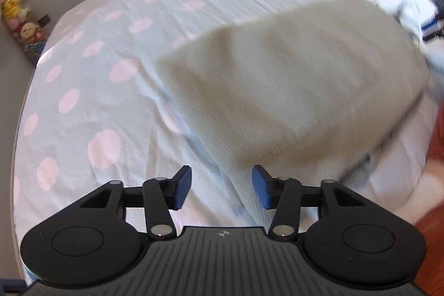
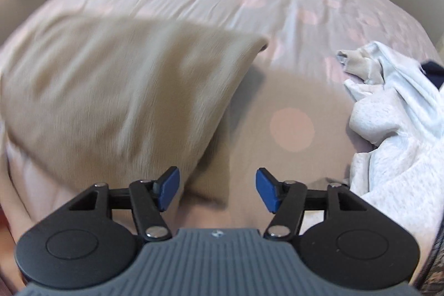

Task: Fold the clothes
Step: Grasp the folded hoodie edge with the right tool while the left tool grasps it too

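The beige garment [image 1: 291,85] is lying on the bed [image 1: 97,101], stretching ahead-right of the left fingers [image 1: 183,186] and ahead-left of the right fingers [image 2: 266,189]; both pairs are standing apart, gripping nothing.

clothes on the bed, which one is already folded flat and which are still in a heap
The beige garment lies flat and folded. The white and grey clothes beside it are the crumpled heap.
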A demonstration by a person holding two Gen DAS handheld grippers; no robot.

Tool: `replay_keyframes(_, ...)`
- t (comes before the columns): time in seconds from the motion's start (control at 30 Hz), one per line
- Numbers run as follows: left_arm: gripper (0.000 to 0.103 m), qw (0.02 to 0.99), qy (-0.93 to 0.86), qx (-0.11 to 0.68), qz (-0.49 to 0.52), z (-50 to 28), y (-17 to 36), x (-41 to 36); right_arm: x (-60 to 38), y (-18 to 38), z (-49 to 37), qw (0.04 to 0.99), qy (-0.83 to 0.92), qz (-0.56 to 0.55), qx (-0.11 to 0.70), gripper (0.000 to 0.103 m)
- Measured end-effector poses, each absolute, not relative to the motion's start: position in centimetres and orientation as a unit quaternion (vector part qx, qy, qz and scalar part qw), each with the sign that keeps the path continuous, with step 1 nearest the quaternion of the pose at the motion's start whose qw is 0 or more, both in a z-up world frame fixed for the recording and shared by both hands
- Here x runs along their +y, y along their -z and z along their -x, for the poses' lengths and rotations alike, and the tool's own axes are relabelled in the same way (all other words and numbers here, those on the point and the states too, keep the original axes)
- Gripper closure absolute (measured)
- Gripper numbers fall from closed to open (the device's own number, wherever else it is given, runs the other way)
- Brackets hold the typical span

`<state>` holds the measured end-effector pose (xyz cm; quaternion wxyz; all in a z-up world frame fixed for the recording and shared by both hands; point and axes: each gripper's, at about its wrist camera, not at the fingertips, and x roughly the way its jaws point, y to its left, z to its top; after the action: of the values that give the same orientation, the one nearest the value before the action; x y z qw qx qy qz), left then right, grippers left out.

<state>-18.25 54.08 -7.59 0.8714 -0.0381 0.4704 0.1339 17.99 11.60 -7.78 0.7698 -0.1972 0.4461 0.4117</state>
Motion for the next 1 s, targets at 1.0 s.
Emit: replay_keyframes(1.0, 0.020, 0.767, -0.278, 0.357, 0.455, 15.9, 18.7, 59.4, 13.3, 19.1, -24.0, 0.720, -0.328, -0.104, 0.603, 0.019)
